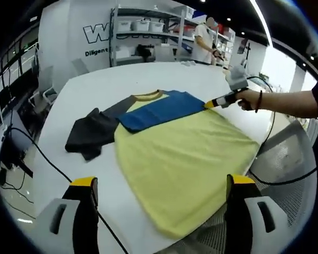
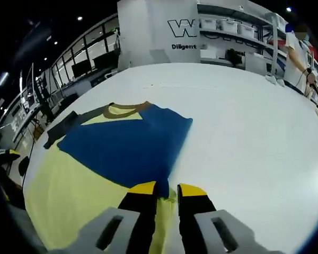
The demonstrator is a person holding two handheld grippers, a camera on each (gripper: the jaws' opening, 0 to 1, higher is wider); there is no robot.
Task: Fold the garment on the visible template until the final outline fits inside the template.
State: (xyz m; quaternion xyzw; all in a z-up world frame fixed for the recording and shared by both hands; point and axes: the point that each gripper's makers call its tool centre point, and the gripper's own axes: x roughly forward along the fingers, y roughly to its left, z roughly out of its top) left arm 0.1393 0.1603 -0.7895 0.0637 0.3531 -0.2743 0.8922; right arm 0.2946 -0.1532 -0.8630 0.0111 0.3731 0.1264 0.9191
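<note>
White matte table [image 1: 122, 84] under shelving with bins [image 1: 143, 32] at the back wall; a person [image 1: 205, 42] stands by the shelves.

Left gripper view, left to right: black cable [image 1: 42, 156] snakes over the table's left edge. Dark grey sleeve [image 1: 90, 135] lies flat and spread, soft knit, slightly creased. Shirt [image 1: 185, 159] lies flat on the table, yellow body, wide and smooth, hem near the table's near edge. Brown ribbed collar [image 1: 148, 96] at the far end. Blue sleeve [image 1: 159, 110] is folded across the chest, a rough rectangle. Right gripper [image 1: 209, 104] grips the blue sleeve's far corner, held by a hand [image 1: 248, 99]. Left gripper [image 1: 161, 182] has its black, yellow-tipped jaws wide apart, holding nothing, above the hem.

Right gripper view, left to right: yellow body [image 2: 69, 190] at the left, blue sleeve [image 2: 127, 143] over it, collar [image 2: 124, 110] beyond. Right gripper [image 2: 166, 189] jaws are nearly together, pinching the blue fabric edge. Bare white table [image 2: 254, 132] to the right. No template outline can be made out on the table.
</note>
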